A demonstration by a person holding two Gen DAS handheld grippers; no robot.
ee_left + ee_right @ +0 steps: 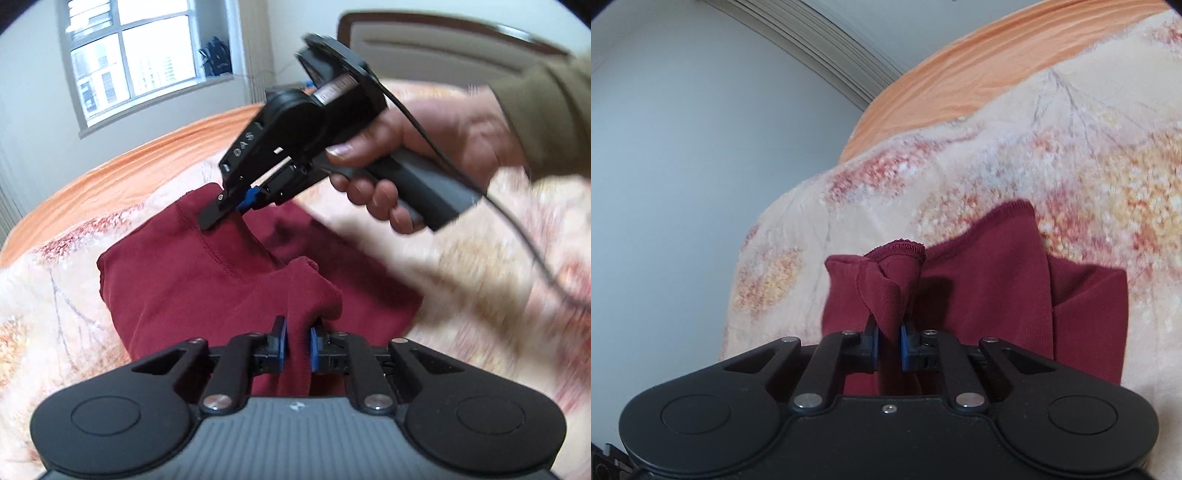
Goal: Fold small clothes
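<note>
left gripper (298, 345): clamped on maroon garment (177, 280) fold | right gripper (889, 345): clamped on garment's far edge, angled down

Daylit window (133, 62), perhaps white walls (683, 166)

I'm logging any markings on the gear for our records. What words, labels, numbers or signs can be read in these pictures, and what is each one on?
"DAS": raised letters on the black body of the right gripper, in the left wrist view.
White label strip on the right gripper's top housing: too blurred to read.
Maroon garment, floral blanket: no text shows.
Right wrist view: nothing readable.
</note>
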